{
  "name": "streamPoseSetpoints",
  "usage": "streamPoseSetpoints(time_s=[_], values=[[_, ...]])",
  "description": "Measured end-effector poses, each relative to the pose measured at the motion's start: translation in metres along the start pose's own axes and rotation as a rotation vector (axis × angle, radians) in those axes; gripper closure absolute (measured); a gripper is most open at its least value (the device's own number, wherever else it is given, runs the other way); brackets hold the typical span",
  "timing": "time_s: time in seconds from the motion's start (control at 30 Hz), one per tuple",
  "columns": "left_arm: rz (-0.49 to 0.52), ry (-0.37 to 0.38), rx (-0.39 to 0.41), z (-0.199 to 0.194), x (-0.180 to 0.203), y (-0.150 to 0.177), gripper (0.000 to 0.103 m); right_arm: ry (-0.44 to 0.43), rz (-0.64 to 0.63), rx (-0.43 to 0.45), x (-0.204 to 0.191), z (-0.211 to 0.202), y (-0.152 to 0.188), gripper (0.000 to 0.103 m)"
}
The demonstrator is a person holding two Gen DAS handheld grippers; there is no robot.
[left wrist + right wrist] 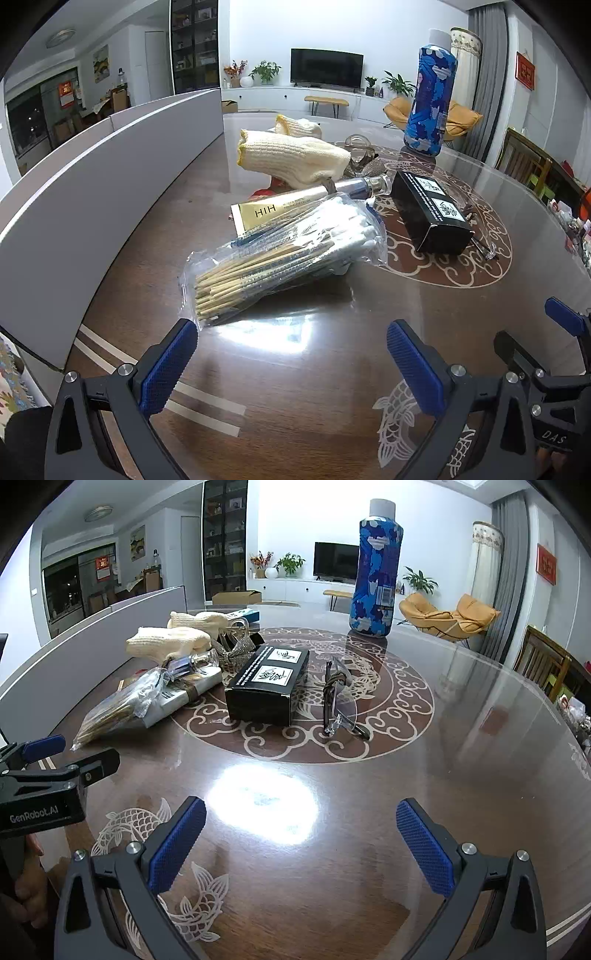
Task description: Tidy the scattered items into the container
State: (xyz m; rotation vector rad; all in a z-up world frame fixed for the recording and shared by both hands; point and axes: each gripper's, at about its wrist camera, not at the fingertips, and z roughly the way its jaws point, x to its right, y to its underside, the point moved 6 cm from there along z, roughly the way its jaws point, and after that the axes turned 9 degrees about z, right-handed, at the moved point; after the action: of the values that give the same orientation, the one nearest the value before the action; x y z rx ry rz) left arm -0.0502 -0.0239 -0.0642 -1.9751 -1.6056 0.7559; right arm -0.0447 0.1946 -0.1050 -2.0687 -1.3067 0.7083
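Observation:
A clear bag of cotton swabs (280, 254) lies on the brown table just beyond my open, empty left gripper (291, 343). Behind it lie a gold tube (280, 212), cream knit gloves (291, 157) and a black box (430, 214). In the right wrist view the black box (267, 686), folded glasses (336, 701), the swab bag (122, 709) and the gloves (173, 640) lie ahead. My right gripper (301, 819) is open and empty over bare table. The large grey container (92, 192) stands along the left.
A tall blue patterned bottle (375, 572) stands at the far side of the table. A clear hair clip (356, 147) lies behind the gloves. The right gripper's fingers (565, 321) show at the left wrist view's right edge. Chairs stand beyond the table's right edge.

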Motion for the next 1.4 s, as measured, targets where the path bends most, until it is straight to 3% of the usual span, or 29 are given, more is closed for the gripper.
streamPoseSetpoints(time_s=[0.43,0.53,0.57,0.6,1.4], values=[[0.063,0.033,0.000,0.001,0.005,0.000,0.000,0.022,0.059,-0.035,0.007,0.006,0.002,0.000],[0.151,0.101,0.017,0.000,0.011,-0.001,0.000,0.021,0.063,-0.034,0.008,0.007,0.002,0.000],[0.257,0.191,0.037,-0.001,0.016,-0.001,0.000,0.022,0.062,-0.035,0.008,0.007,0.002,0.000],[0.270,0.202,0.039,-0.001,0.017,-0.001,0.000,0.022,0.062,-0.036,0.007,0.007,0.002,0.000],[0.312,0.229,0.046,-0.001,0.019,0.000,0.000,0.031,0.081,-0.027,0.009,0.007,0.002,0.000]])
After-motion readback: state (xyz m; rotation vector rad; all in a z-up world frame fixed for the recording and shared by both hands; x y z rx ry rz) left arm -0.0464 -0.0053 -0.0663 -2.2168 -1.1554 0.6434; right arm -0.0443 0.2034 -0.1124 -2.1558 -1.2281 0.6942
